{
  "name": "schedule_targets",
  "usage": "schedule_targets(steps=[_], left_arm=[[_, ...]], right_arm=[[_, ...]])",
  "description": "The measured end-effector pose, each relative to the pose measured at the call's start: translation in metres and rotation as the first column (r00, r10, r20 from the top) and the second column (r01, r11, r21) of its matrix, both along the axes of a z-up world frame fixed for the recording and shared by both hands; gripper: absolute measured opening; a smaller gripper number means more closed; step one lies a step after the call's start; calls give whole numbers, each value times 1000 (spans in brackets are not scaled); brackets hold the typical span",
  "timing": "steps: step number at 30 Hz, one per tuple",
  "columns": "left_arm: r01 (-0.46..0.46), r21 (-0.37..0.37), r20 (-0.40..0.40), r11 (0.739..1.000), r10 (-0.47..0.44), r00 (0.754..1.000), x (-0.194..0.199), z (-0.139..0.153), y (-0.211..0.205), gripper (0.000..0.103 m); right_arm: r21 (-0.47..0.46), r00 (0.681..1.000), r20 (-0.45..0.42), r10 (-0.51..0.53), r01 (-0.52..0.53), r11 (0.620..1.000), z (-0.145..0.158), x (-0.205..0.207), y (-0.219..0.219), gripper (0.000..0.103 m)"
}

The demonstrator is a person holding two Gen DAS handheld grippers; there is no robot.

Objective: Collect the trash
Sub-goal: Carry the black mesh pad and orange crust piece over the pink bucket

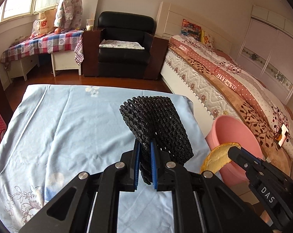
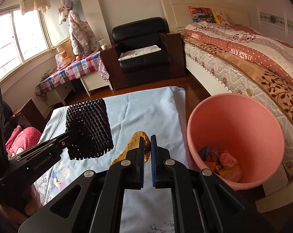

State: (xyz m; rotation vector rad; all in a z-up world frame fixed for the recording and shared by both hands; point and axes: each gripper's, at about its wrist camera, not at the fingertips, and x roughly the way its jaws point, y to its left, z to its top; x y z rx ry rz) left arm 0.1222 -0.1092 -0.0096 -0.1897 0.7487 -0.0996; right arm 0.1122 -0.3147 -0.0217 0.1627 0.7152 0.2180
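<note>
My left gripper (image 1: 145,145) is shut on a black foam net sleeve (image 1: 158,126) and holds it above the light blue cloth on the table (image 1: 68,126). It also shows in the right wrist view (image 2: 89,130). My right gripper (image 2: 147,137) is shut on a piece of orange fruit peel (image 2: 133,144), above the table's right part. The peel (image 1: 217,157) also shows in the left wrist view, next to the pink bin (image 1: 241,134). The pink bin (image 2: 233,120) stands on the floor right of the table and holds several pieces of trash (image 2: 224,161).
A bed (image 2: 253,58) runs along the right, close behind the bin. A black armchair (image 1: 125,46) and a low bench with a checked cloth (image 1: 43,44) stand at the far wall. A red dotted cushion (image 2: 24,136) lies left of the table.
</note>
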Motion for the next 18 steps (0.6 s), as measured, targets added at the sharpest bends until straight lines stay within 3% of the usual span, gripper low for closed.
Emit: schedule_targets(steps=[18], left_arm=[[152,56,51,987,-155,987,6,20,-93,9]], right_arm=[[25,983,37,-180,179,983,8,-16,-84,6]])
